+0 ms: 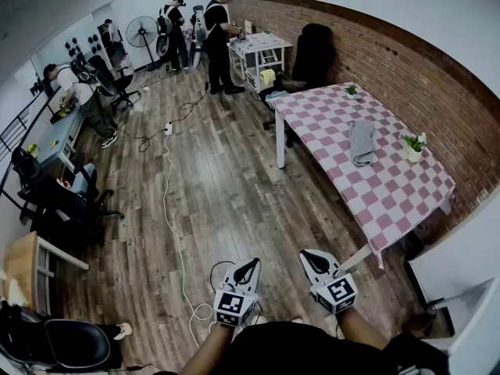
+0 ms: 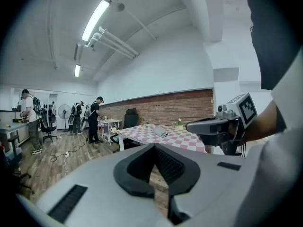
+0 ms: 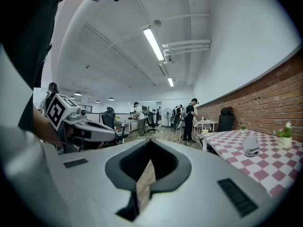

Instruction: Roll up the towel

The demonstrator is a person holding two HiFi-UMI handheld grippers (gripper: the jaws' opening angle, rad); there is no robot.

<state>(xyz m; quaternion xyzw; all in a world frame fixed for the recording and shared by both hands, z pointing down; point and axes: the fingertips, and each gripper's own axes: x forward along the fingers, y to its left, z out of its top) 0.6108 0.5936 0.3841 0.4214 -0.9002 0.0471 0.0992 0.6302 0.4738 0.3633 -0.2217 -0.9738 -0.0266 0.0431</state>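
A grey towel (image 1: 362,143) lies crumpled on the pink-and-white checked table (image 1: 391,201) along the brick wall, far ahead and to the right of me. It also shows small in the left gripper view as the towel (image 2: 160,132) and in the right gripper view as the towel (image 3: 251,145). My left gripper (image 1: 250,267) and right gripper (image 1: 311,256) hang side by side over the wooden floor, well short of the table. Both are shut and hold nothing. Each one shows in the other's view: the right gripper (image 2: 189,126) and the left gripper (image 3: 115,135).
A potted flower (image 1: 414,145) and a small green plant (image 1: 351,91) stand on the table. A black chair (image 1: 311,53) sits at its far end. Several people work at the back near a white side table (image 1: 262,49). A white cable (image 1: 168,201) runs across the floor.
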